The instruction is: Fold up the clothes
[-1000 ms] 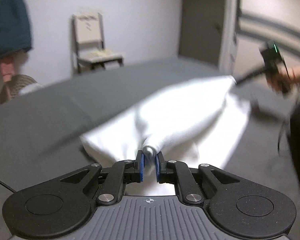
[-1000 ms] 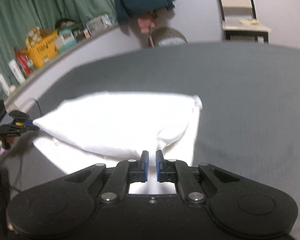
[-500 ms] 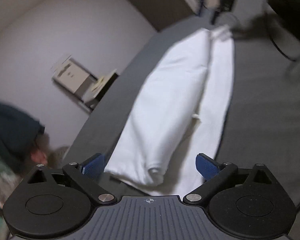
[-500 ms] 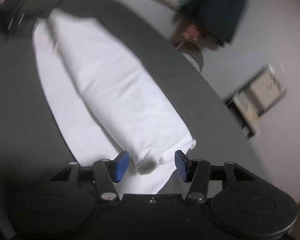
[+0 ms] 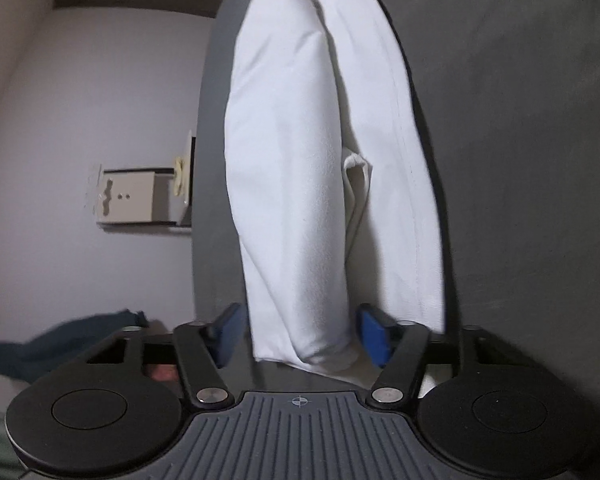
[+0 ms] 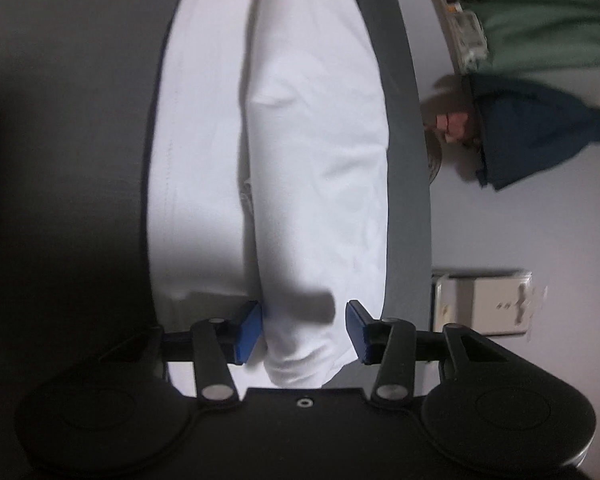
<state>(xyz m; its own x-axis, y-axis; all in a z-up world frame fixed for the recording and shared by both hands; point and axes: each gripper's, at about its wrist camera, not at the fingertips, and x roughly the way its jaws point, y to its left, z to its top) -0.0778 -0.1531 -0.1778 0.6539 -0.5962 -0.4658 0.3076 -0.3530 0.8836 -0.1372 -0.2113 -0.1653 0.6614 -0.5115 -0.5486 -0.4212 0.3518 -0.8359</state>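
Note:
A white garment (image 5: 288,168) lies on the grey bed (image 5: 520,140), folded lengthwise into a long band with one layer doubled over another. My left gripper (image 5: 300,334) is open at one end, its blue pads (image 5: 374,336) on either side of the folded edge without pinching it. From the opposite end, the white garment (image 6: 312,152) runs away from my right gripper (image 6: 302,330), which is also open around the fold, blue pads (image 6: 248,330) apart. Both views are rolled sideways. The right gripper's tip shows faintly at the top of the left wrist view.
A pale wooden chair (image 5: 140,196) stands against the wall past the bed's edge, also chair (image 6: 484,304). A dark blue garment (image 6: 540,132) hangs on the wall beside a shelf of clutter (image 6: 464,20) and green curtains (image 6: 552,36). Grey bed (image 6: 60,160) spreads on the near side.
Both grippers went from shut on the garment's corners to open. The lifted layer now lies folded over on the bed, and both cameras have rolled sideways.

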